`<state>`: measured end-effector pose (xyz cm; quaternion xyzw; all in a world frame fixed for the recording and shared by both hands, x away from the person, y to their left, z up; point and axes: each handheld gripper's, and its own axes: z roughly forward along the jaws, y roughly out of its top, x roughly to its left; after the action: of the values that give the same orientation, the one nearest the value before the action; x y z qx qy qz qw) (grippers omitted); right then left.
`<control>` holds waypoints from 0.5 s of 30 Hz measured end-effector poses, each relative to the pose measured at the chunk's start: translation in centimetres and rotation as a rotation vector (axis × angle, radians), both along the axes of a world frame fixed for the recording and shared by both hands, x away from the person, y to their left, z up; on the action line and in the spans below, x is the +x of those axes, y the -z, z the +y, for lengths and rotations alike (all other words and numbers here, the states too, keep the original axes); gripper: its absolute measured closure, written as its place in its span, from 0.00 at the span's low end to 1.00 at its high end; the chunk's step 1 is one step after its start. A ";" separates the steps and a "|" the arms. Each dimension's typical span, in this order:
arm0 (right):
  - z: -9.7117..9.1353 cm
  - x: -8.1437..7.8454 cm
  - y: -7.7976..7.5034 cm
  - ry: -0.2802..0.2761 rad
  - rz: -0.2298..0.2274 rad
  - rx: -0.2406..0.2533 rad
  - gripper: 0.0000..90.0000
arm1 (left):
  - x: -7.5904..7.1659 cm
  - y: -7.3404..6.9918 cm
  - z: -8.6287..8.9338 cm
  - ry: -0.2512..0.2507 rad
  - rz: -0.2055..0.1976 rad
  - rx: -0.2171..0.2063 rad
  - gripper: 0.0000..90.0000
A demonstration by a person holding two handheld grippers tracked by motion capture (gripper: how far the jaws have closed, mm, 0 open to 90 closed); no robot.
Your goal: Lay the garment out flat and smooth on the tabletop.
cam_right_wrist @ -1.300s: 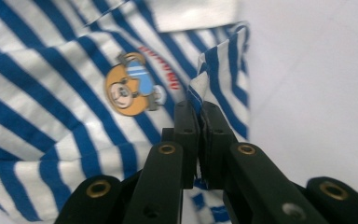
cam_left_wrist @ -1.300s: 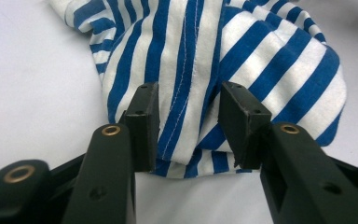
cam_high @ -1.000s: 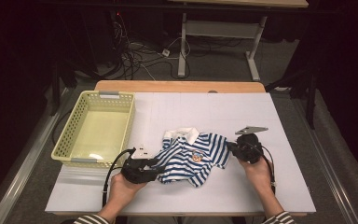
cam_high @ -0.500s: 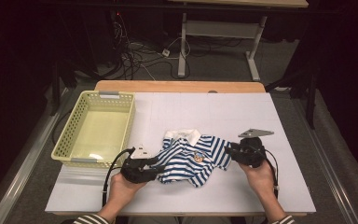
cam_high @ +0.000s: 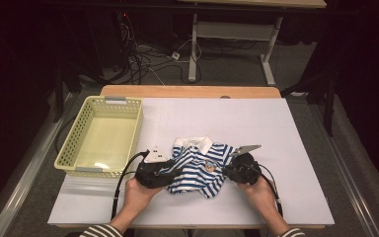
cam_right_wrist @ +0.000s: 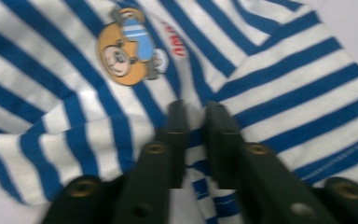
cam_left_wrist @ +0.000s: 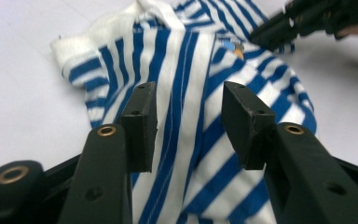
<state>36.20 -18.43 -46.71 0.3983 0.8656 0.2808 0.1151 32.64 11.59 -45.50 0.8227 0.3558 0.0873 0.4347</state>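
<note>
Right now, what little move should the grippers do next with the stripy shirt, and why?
Probably close the left gripper on the cloth. Its jaws stand apart over the blue-and-white striped shirt, gripping nothing. The right gripper has just been closing, and its jaws now pinch a fold of the shirt. With both sides held, the shirt could be lifted or folded evenly.

Your sleeves [cam_high: 98, 231]: dark-and-white stripes at cuffs. Your grippers: black bodies, black cable [cam_high: 120, 185] trailing from each, grey three-cornered plate [cam_high: 246, 148] on top, brass-coloured screws beside black fingers [cam_left_wrist: 140, 122].

One striped shirt [cam_high: 200, 165], one yellow basket [cam_high: 74, 153], two claws: left claw [cam_high: 170, 173], right claw [cam_high: 227, 173]
</note>
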 end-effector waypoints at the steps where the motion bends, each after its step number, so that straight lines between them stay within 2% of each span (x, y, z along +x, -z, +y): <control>1: 0.2 -0.1 0.0 -0.010 0.001 -0.008 0.96 | 0.1 -0.1 -0.1 -0.002 -0.003 -0.008 0.61; 3: 0.5 -0.1 -0.1 -0.024 -0.009 -0.037 0.98 | 0.4 -0.2 -0.6 0.005 -0.003 -0.011 0.61; 7: 0.2 0.1 -0.2 -0.032 -0.002 -0.026 0.98 | 0.6 -0.3 -1.0 0.014 -0.005 0.002 0.61; 9: 0.0 0.2 -0.4 -0.027 -0.016 -0.048 0.98 | 0.8 -0.2 -1.0 0.006 -0.004 0.001 0.63; 11: -0.4 0.3 -0.6 -0.020 -0.026 -0.055 0.98 | 1.1 -0.1 -1.0 0.005 0.004 0.000 0.70; 15: -1.6 0.4 -1.2 0.008 -0.048 -0.039 0.98 | 1.5 0.1 -1.0 0.015 0.034 0.002 0.82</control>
<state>36.56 -20.05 -45.46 0.3924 0.8664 0.2729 0.1447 34.14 10.56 -45.56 0.8272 0.3568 0.0702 0.4284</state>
